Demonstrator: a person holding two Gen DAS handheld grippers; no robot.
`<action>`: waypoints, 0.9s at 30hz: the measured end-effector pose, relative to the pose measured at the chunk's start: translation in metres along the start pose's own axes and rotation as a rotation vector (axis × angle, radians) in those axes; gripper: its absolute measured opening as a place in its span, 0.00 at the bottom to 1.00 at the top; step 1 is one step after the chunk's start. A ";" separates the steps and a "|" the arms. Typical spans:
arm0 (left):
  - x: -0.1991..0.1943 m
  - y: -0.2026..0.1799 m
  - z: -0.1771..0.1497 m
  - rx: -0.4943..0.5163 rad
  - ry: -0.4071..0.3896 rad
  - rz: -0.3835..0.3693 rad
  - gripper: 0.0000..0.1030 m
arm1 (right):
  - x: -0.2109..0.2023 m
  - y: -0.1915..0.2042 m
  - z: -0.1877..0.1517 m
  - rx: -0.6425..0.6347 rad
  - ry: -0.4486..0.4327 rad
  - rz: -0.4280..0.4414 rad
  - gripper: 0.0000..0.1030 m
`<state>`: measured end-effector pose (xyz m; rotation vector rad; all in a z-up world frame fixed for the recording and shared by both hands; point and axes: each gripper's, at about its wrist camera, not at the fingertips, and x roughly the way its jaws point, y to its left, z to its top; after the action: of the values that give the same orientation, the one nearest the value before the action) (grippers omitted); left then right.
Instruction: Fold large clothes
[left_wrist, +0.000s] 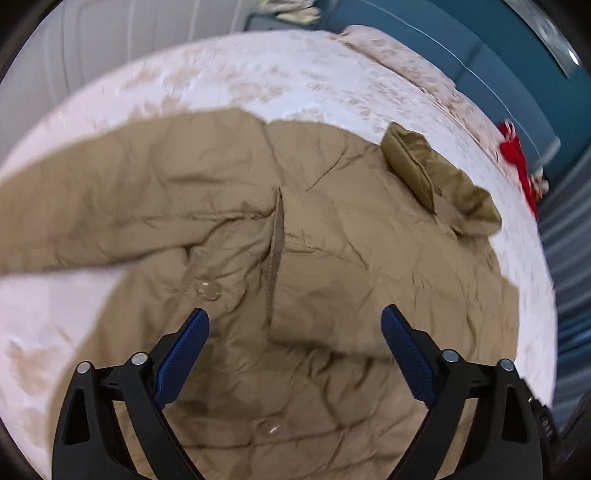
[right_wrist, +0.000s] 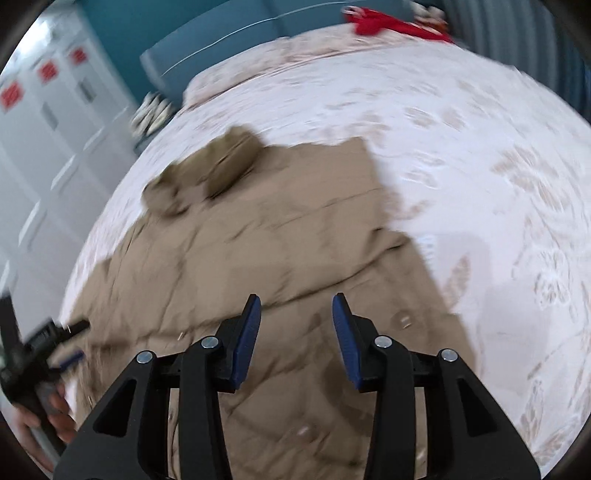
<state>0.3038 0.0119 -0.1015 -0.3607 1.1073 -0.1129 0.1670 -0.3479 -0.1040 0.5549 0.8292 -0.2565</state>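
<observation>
Honestly nothing readable here. The only sign-like things are three red patches (right_wrist: 47, 72) on the white cabinet doors (right_wrist: 55, 122) in the right wrist view, and they're way too blurred to tell if there's any writing on them. There's a faint marking on the black body of the left gripper's housing (left_wrist: 546, 422) at the edge of the left wrist view, but I can't make out letters or numbers on it either

left claw (left_wrist: 295, 317) wide apart, right claw (right_wrist: 296, 306) parted (narrower)
</observation>
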 end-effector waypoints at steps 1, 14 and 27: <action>0.004 0.001 0.000 -0.017 0.014 -0.006 0.70 | 0.004 -0.008 0.004 0.034 -0.001 0.006 0.39; -0.016 -0.009 -0.011 0.128 -0.045 -0.026 0.03 | 0.018 -0.025 0.039 0.086 -0.085 0.007 0.01; -0.062 -0.015 -0.021 0.248 -0.199 0.110 0.13 | -0.012 0.001 0.021 -0.097 -0.086 -0.140 0.04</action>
<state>0.2582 0.0096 -0.0517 -0.0858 0.9018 -0.1128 0.1727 -0.3591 -0.0829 0.3928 0.7934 -0.3639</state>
